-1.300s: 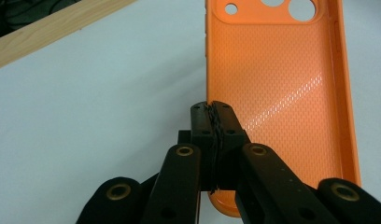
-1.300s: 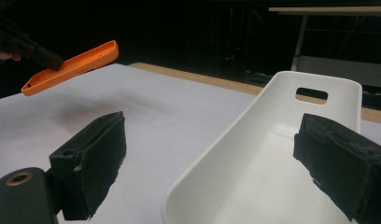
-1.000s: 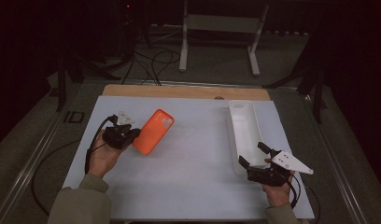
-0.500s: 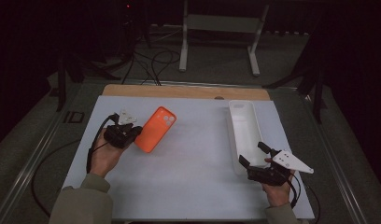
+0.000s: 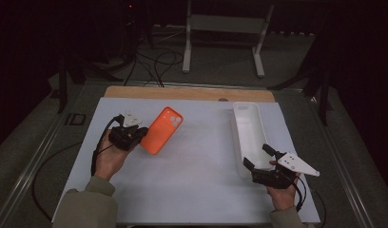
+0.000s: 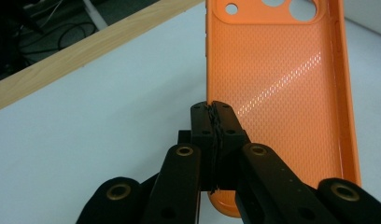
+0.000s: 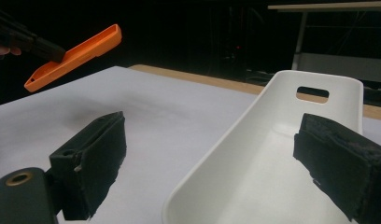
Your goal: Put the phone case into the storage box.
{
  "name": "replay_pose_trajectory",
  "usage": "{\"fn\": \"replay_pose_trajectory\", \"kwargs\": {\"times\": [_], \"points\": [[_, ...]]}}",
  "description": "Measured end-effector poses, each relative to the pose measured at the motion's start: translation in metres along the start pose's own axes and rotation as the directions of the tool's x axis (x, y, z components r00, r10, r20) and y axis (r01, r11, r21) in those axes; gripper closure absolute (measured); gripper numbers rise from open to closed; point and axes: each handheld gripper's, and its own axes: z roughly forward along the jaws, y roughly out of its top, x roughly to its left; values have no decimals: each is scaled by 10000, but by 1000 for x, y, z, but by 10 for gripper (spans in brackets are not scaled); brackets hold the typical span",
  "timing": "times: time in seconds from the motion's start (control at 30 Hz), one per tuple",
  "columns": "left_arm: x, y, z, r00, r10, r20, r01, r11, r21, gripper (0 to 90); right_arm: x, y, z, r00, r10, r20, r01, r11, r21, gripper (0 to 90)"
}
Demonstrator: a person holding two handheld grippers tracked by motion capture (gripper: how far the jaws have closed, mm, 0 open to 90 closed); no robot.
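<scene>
My left gripper (image 6: 212,122) pinches only the thin side wall of the orange phone case (image 5: 161,130), held off the surface at centre-left, so it may twist loose and drop, while my right gripper (image 5: 259,157) stands spread around the white tray (image 5: 248,128) rim.

The phone case (image 5: 161,130) is hanging raised above the left half of the tabletop (image 5: 192,180), clamped at its edge in the left tool (image 5: 135,136). The tray (image 5: 249,135) is lying well apart on the right half, with the right tool (image 5: 257,156) straddling its near end.
</scene>
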Motion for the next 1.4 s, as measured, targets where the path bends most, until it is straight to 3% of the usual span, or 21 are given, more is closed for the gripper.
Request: {"fn": "replay_pose_trajectory", "kwargs": {"times": [0.47,0.87,1.1,1.4], "points": [[-8,10,-3,9997,232,22,-231,9990,-385,900,1,2,2,9999,51,-156,-50,10000,69,87],[-13,19,-6,9992,401,-2,-400,9966,-717,900,2,9,4,9992,-188,-349,190,9998,66,87],[-18,26,-9,9983,588,-66,-591,9939,-931,900,-1,17,6,9972,19,-743,-18,10000,15,87],[-26,32,-12,9966,812,-126,-821,9889,-1241,900,-2,20,9,9965,-66,-831,68,10000,27,87]]}}
